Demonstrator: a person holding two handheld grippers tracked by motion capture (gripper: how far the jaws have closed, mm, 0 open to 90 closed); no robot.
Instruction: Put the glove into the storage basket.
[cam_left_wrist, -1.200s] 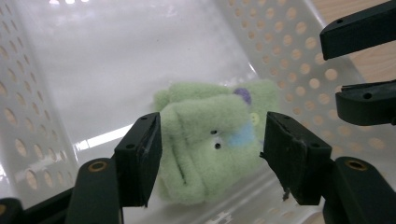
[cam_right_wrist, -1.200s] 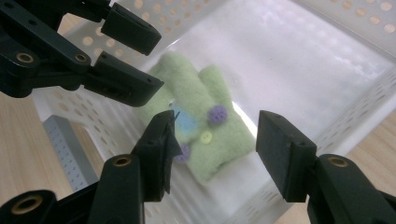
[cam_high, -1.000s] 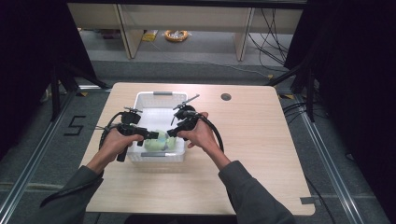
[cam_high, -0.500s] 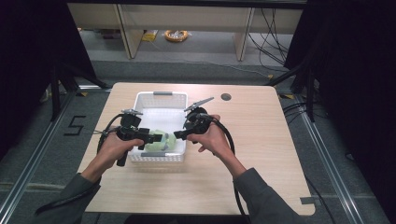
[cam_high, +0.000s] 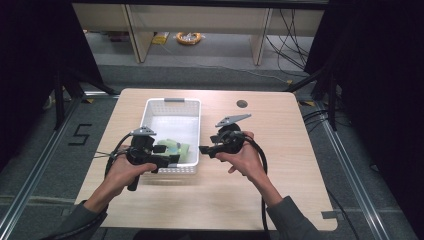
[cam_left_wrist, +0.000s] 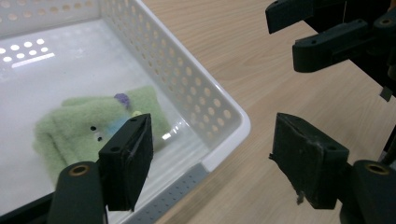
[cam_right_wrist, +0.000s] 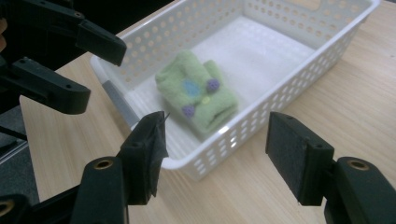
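Close by, on the near side of the table (cam_high: 280, 125), two grippers held up in a person's hands. Left gripper (cam_high: 167, 160) (cam_left_wrist: 210, 154): jaws standing wide apart, just been opening, with nothing between them but air. Hangs over the near corner of the white basket (cam_high: 172, 101) (cam_left_wrist: 224, 112). Right gripper (cam_high: 205, 150) (cam_right_wrist: 215, 149): jaws apart too, just been opening, also empty. Sits just outside the basket's (cam_right_wrist: 280, 112) right wall, pointing in toward it. A little farther in, a small green cloth (cam_high: 172, 148) (cam_left_wrist: 93, 126) (cam_right_wrist: 198, 93), folded into a fat little bundle with purple, blue and yellow spots on top. Lies flat on the basket floor at the near end, close to the near wall. Touched by neither gripper, and lower than both, with the basket wall in between. Looks soft and squashy, very light, a bit fuzzy, so not slippery and not easy to break. Probably flops open if lifted by one loose edge. Best to pinch across the thick folded middle, coming down from above, so all the layers stay together. Needs a dip over the wall first, since the wall stands higher than the cloth. Thin plastic basket full of little holes, likely light, so may slide if bumped. Farther on, only bare white basket floor, then more table with a small dark round hole (cam_high: 242, 103) near the far edge.
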